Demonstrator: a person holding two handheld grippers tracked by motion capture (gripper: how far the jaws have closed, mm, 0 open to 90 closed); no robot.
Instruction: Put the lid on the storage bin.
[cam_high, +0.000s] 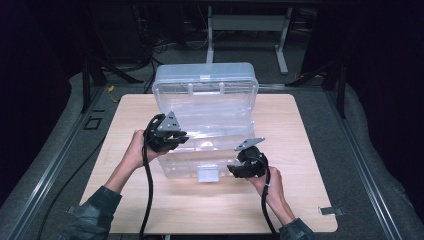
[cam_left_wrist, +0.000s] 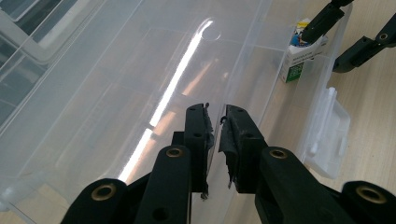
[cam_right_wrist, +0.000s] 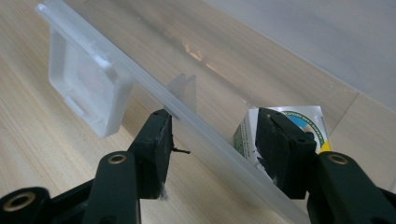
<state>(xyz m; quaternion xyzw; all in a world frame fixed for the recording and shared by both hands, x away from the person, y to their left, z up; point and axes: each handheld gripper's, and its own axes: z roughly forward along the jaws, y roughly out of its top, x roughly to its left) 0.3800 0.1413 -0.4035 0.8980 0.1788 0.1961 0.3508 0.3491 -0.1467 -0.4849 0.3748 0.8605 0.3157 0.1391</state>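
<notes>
A clear plastic box (cam_high: 180, 169) stands on the wooden table, its lid (cam_high: 205, 75) swung up at the back. A small white and green carton (cam_left_wrist: 294, 65) stands inside against the front wall, near the white latch (cam_left_wrist: 329, 130). My left gripper (cam_high: 185, 136) is at the box's left end with its jaws nearly together (cam_left_wrist: 215, 112); I cannot tell whether they pinch the clear rim. My right gripper (cam_high: 232, 167) straddles the front wall rim (cam_right_wrist: 212, 116). One jaw is outside the box and the other inside, in front of the carton (cam_right_wrist: 299, 116). A wide gap remains between them.
The table (cam_high: 300, 150) has bare wood on both sides of the box and in front of it. A small metal clip (cam_high: 330, 211) lies at the front right corner. Grey carpet, dark stands and a white desk frame (cam_high: 247, 22) lie beyond the table.
</notes>
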